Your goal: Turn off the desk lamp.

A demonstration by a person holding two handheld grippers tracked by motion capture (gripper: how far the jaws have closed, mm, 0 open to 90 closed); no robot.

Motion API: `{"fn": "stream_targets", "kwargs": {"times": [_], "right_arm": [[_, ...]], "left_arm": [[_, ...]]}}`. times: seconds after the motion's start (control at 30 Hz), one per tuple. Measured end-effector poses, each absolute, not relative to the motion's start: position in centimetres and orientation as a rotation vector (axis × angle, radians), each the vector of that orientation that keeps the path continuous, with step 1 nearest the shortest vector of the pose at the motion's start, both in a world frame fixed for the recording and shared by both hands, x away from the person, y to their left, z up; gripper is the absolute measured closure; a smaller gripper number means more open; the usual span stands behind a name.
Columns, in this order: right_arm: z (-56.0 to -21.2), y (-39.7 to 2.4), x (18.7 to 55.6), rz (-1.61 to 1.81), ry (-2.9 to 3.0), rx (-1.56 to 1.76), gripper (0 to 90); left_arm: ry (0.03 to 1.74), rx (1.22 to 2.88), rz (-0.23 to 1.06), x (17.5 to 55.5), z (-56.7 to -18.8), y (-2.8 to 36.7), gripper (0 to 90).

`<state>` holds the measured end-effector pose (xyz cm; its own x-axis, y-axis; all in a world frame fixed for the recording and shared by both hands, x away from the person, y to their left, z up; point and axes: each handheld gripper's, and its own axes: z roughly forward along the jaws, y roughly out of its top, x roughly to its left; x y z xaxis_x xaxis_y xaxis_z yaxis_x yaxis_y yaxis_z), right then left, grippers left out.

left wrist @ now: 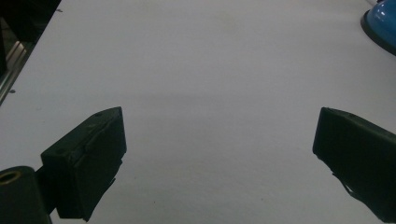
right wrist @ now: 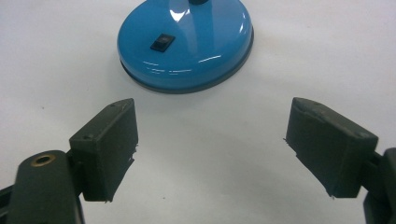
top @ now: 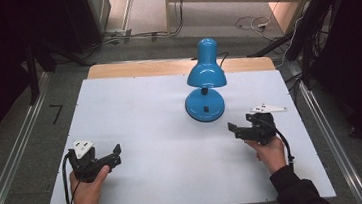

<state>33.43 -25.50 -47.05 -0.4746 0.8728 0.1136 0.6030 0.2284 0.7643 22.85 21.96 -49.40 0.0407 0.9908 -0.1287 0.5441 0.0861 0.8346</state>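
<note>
In the high view, a glossy blue metal desk lamp (top: pixel 204 87) with a round base and a bell-shaped shade stands upright just right of the frame's centre, on a white rectangular tabletop (top: pixel 166 174). The left gripper (top: pixel 116 155) sits at lower left, well apart from the lamp; the right gripper (top: pixel 232 128) sits at lower right, near the base, jaws pointing toward it.

In the left gripper view, the jaws stand wide apart over bare white surface, the lamp base (left wrist: pixel 380 25) at the upper right corner.

In the right gripper view, the jaws are likewise spread wide and hold nothing; the base, with its small black switch (right wrist: pixel 162 41), lies ahead at upper centre.

The domed base looks slick: a pinch on its sloping rim could slip off, and a push high up might tip the top-heavy lamp.
</note>
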Motion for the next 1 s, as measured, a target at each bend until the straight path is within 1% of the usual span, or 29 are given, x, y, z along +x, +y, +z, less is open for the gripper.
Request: {"fn": "stream_targets", "kwargs": {"times": [1.0], "right_arm": [[-47.4,-27.7,32.0,1.086,2.157,1.395,15.1]], "left_arm": [[1.611,1.555,0.736,22.8,-49.4,22.0,3.3]]}}
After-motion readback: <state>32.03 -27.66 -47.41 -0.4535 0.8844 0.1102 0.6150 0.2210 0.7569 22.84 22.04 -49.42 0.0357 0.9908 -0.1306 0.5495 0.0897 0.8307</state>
